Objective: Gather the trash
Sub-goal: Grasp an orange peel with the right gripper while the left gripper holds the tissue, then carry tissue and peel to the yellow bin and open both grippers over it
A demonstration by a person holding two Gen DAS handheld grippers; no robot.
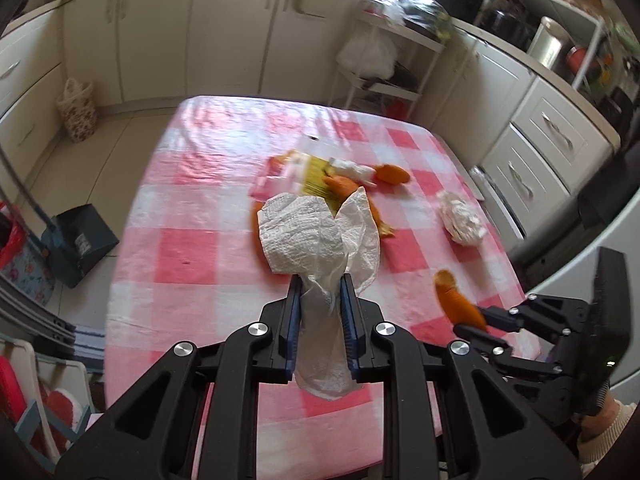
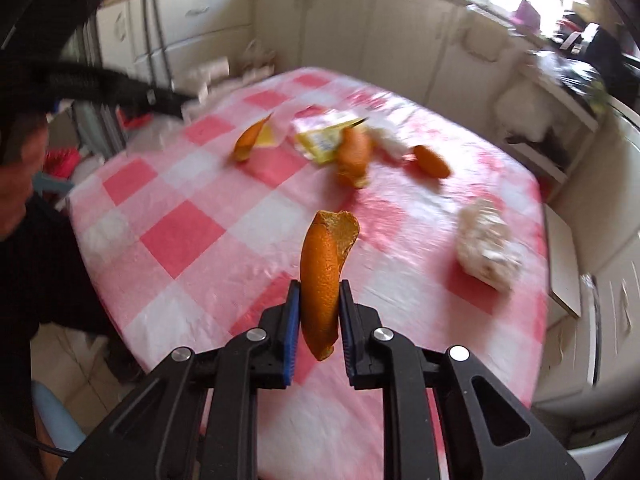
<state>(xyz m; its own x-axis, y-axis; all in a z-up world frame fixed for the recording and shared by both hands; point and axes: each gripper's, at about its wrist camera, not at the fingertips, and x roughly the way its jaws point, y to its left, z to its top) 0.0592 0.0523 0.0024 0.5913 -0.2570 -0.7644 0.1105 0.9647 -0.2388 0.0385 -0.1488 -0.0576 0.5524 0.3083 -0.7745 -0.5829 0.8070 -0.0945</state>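
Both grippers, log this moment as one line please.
left gripper: shut on paper towel | right gripper: shut on orange peel | above table

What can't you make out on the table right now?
- Left wrist: the paper towel in the left gripper hides part of the orange peel and yellow wrapper behind it.
- Right wrist: motion blur smears the crumpled white wad; the wrapper print is unreadable.
- No bin shows in either view.

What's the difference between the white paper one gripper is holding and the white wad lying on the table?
The paper towel is pinched in the left hand-held gripper and lifted off the checked tablecloth; the crumpled wad lies loose on the cloth. The paper towel fans open with a quilted surface showing; the wad is balled up tight. Both are white paper trash.
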